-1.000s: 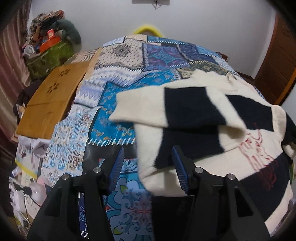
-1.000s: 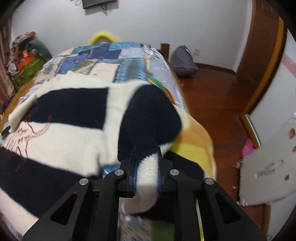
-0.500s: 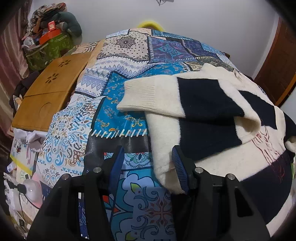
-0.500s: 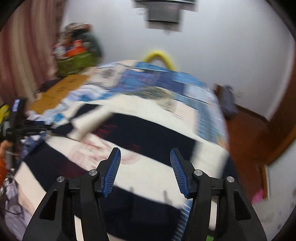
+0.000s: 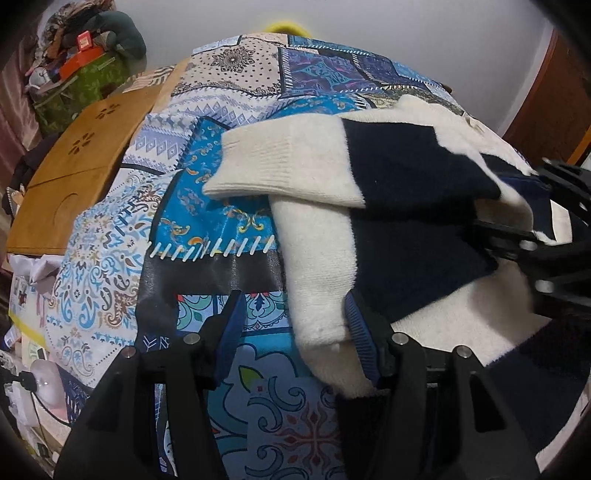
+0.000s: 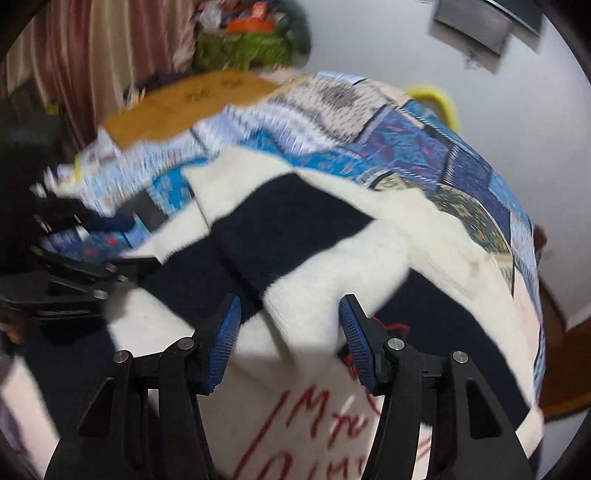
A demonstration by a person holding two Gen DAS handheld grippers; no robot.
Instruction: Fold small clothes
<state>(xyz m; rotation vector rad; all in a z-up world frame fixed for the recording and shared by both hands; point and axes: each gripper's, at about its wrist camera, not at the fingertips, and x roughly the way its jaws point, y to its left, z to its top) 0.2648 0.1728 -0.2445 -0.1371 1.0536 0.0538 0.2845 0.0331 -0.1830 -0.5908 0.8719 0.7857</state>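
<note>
A cream and navy striped sweater [image 5: 399, 236] with red lettering [image 6: 325, 424] lies on the patchwork bedspread [image 5: 207, 206]. One sleeve [image 5: 291, 170] is folded across its body. My left gripper [image 5: 291, 325] is open, its jaws around the sweater's lower left edge. My right gripper [image 6: 288, 332] is open and empty, just above the folded sleeve [image 6: 332, 280] on the sweater's chest. The right gripper also shows at the right edge of the left wrist view [image 5: 554, 236], and the left gripper shows at the left of the right wrist view [image 6: 66, 280].
A wooden lap tray [image 5: 74, 170] lies on the bed's left side. A pile of bags and clothes [image 5: 81, 62] stands in the far left corner. A yellow hoop [image 5: 284, 27] sits beyond the bed. A wooden door [image 5: 554, 103] is on the right.
My right gripper has let go of the sleeve it held, opened, and swung left over the sweater's chest. My left gripper has slid forward onto the sweater's lower left edge, still open.
</note>
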